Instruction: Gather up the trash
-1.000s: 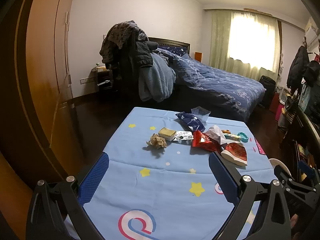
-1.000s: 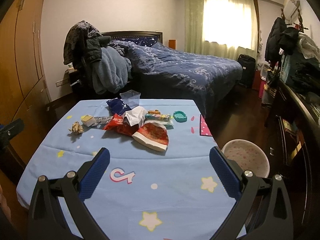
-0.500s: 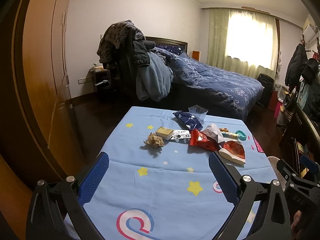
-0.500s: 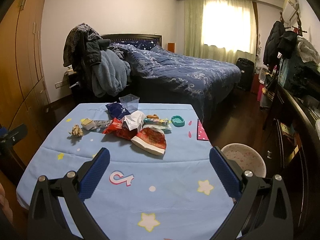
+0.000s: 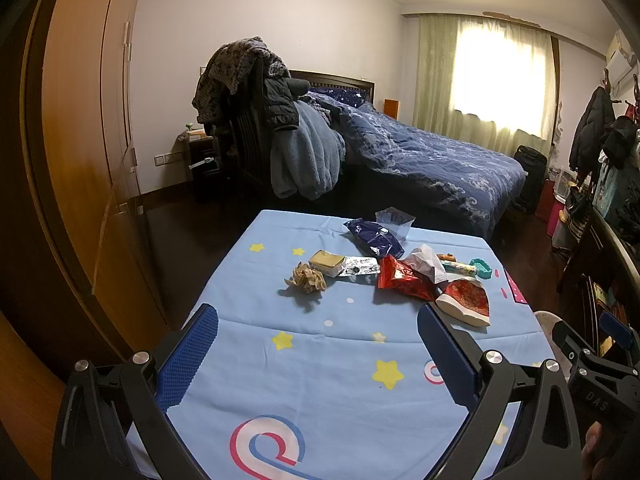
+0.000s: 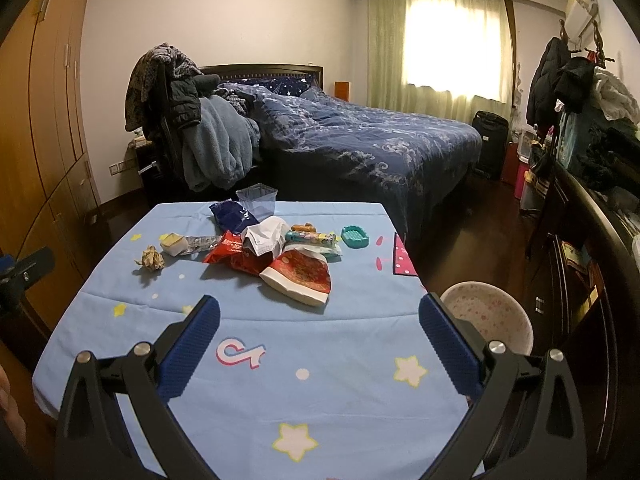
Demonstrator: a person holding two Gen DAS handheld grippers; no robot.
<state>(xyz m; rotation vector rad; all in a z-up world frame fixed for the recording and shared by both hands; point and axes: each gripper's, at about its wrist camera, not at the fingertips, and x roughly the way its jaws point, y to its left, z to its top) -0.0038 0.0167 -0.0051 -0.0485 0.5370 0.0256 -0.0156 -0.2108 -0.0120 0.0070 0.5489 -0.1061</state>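
Observation:
Trash lies in a cluster at the far side of a table with a light blue cloth (image 5: 312,364) (image 6: 320,360): a crumpled brown paper ball (image 5: 306,278) (image 6: 151,258), a small yellow box (image 5: 327,262) (image 6: 173,242), a red foil wrapper (image 5: 404,278) (image 6: 232,252), a dark blue bag (image 5: 374,236) (image 6: 232,216), white crumpled paper (image 5: 426,260) (image 6: 266,236) and a red and white packet (image 5: 466,306) (image 6: 300,278). My left gripper (image 5: 318,354) and right gripper (image 6: 320,344) both hang open over the near half of the table, nothing between the fingers.
A pale round bin (image 6: 490,316) stands on the floor right of the table. A clear plastic cup (image 6: 257,202), a teal soap dish (image 6: 354,237) and a candy tube (image 6: 310,238) also lie on the table. Behind it are a bed (image 6: 360,148), a clothes-laden chair (image 5: 260,120) and a wardrobe (image 5: 80,160).
Both views have pulled back and risen a little, so the trash cluster sits slightly farther off. Both grippers stay open; nothing on the table has moved.

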